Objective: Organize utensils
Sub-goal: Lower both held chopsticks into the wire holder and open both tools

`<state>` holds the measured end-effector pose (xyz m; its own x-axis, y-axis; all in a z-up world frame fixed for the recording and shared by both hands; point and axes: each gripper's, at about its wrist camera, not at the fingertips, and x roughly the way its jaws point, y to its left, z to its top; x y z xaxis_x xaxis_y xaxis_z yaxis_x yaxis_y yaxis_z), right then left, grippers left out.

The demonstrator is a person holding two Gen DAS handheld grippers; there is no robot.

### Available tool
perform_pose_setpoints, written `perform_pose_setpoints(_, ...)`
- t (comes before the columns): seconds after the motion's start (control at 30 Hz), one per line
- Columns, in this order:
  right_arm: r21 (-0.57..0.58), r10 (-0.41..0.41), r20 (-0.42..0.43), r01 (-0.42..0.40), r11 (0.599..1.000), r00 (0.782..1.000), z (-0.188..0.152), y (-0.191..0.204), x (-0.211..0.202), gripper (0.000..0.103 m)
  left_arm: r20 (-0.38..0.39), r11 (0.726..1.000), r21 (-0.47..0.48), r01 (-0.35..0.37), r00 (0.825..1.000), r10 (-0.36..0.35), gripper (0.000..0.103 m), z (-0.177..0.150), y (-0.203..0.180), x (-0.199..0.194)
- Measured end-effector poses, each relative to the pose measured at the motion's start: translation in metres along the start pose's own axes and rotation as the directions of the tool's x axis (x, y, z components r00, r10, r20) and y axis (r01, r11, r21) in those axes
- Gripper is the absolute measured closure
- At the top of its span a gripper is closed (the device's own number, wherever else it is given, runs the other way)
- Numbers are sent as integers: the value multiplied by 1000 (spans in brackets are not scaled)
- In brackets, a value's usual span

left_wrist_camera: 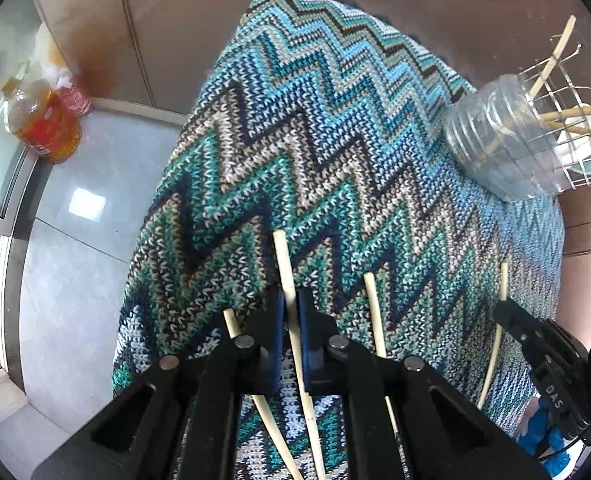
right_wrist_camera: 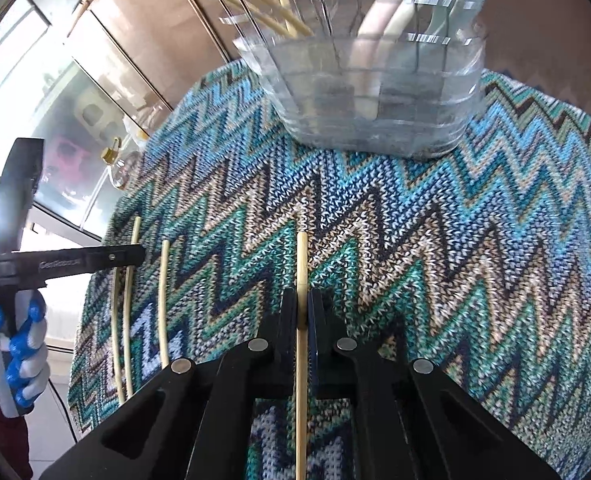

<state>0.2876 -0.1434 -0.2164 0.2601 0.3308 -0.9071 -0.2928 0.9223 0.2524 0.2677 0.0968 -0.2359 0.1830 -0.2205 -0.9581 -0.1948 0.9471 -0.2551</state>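
Left gripper (left_wrist_camera: 290, 314) fingers clamped on a chopstick (left_wrist_camera: 286, 268); right gripper (right_wrist_camera: 303, 312) fingers clamped on another (right_wrist_camera: 302, 264). Both sticks low over zigzag cloth (left_wrist_camera: 335, 140) on desk; jar (left_wrist_camera: 499, 136) beyond, holding more

Chopsticks (left_wrist_camera: 285, 264): 4 loose on zigzag cloth (left_wrist_camera: 315, 120), well apart from clear container (left_wrist_camera: 491, 136); at least 3 more inside container. Clear container: 1. Wire rack (left_wrist_camera: 567, 92): 1, right by container. Oil bottle (left_wrist_camera: 41, 120): 1, far from container.
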Motion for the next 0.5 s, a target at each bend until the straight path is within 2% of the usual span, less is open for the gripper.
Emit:
perform_pose_setpoints(0.27,-24,42,125,-39,999,991,-13,2,-48,98,100,999,29,30,994,-33,97,-16,-4,-34)
perform_pose_setpoints(0.5,-56,87,259,-75,996,962,-32,11,-94,98,210,995,75,65,974,-80,99,-32,-8,-79)
